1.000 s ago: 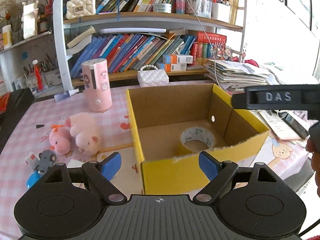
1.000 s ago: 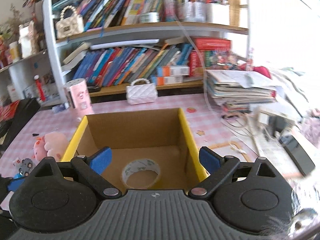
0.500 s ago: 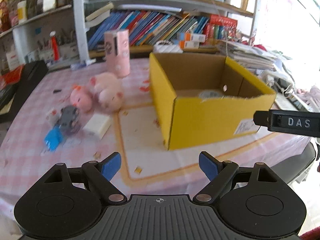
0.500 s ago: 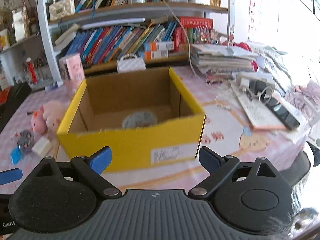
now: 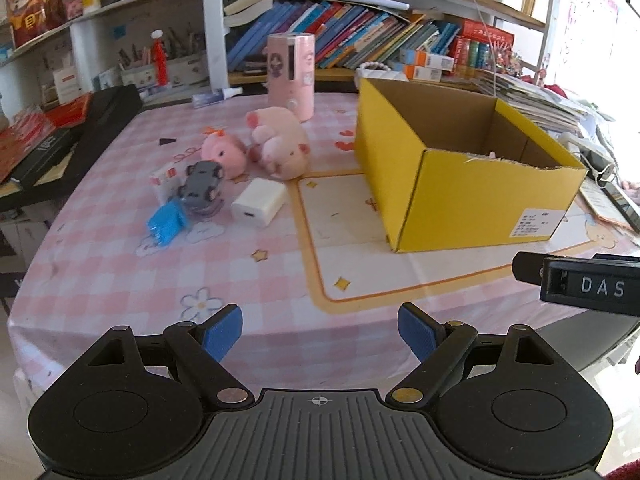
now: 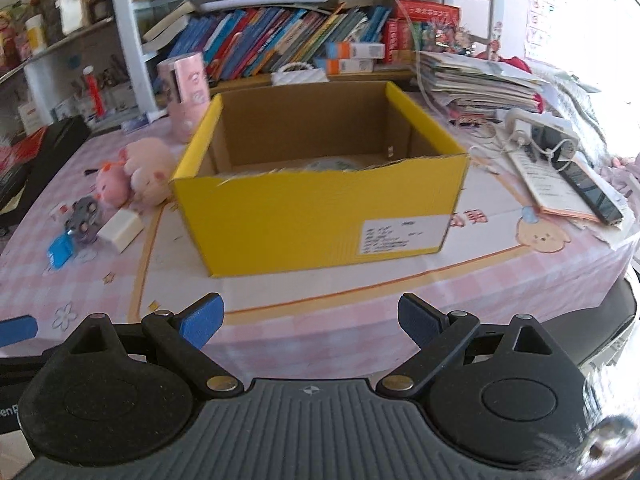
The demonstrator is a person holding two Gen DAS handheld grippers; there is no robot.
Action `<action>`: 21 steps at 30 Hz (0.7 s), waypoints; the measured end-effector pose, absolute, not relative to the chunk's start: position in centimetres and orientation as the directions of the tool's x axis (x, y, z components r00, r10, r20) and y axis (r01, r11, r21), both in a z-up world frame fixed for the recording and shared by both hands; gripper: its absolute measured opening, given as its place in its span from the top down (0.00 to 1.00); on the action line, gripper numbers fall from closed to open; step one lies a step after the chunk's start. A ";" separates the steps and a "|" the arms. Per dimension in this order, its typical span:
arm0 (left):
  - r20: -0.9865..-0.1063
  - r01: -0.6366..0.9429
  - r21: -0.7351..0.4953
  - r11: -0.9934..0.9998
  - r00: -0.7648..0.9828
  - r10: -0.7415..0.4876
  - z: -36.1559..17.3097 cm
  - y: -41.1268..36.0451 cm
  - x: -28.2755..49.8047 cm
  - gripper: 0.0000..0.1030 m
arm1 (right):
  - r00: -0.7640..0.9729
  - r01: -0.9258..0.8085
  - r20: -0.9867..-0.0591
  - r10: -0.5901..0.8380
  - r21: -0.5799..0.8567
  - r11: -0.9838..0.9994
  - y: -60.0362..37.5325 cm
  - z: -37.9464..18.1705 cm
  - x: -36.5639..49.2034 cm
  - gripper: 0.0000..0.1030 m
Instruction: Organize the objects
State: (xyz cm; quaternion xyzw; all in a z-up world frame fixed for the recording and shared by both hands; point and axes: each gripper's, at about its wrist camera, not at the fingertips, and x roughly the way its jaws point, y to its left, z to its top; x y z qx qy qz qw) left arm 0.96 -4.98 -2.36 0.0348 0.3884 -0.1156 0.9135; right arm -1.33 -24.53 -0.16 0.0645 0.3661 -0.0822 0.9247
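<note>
**Ana:** Both of our grippers have pulled back from over the yellow box. A second ago we looked straight down into it at a roll of tape; now we see its outer walls from the table's near edge.

**Ben:** Are we holding anything?

**Ana:** No. Our left gripper has its blue pads spread wide with nothing between them. Our right gripper is the same: wide apart, empty, hovering in front of the box.

**Ben:** What is left to organize?

**Ana:** A loose cluster sits left of the box, well apart from both grippers. Nearest the box lies the large pink pig plush, with the small pink plush just beside it on the far side from the box. In front of them we see a white charger block, a grey toy car and a blue plug. A pink cylinder stands behind the plush toys.

**Ben:** How will the pigs handle?

**Ana:** We judge them light and soft, so they will squash. Pinching across the middle of the body should hold best. The charger looks hard and smooth; we would grip its flat sides squarely.
</note>
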 end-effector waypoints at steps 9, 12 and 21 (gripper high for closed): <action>-0.721 0.200 -0.015 0.980 0.677 -0.149 -2.5 -2.7 -0.1 0.15 | 0.715 0.119 -0.698 -0.047 0.055 0.991 -21.5 -0.4 -1.5 0.08; -0.720 0.178 -0.016 0.984 0.681 -0.135 -2.5 -1.8 -0.4 0.15 | 0.716 0.096 -0.697 -0.031 0.054 0.994 -20.5 -0.5 -1.5 0.08; -0.709 0.127 -0.018 0.992 0.698 -0.102 -2.1 0.6 -1.2 0.15 | 0.725 0.022 -0.689 0.017 0.047 0.999 -17.8 -0.2 -1.5 0.08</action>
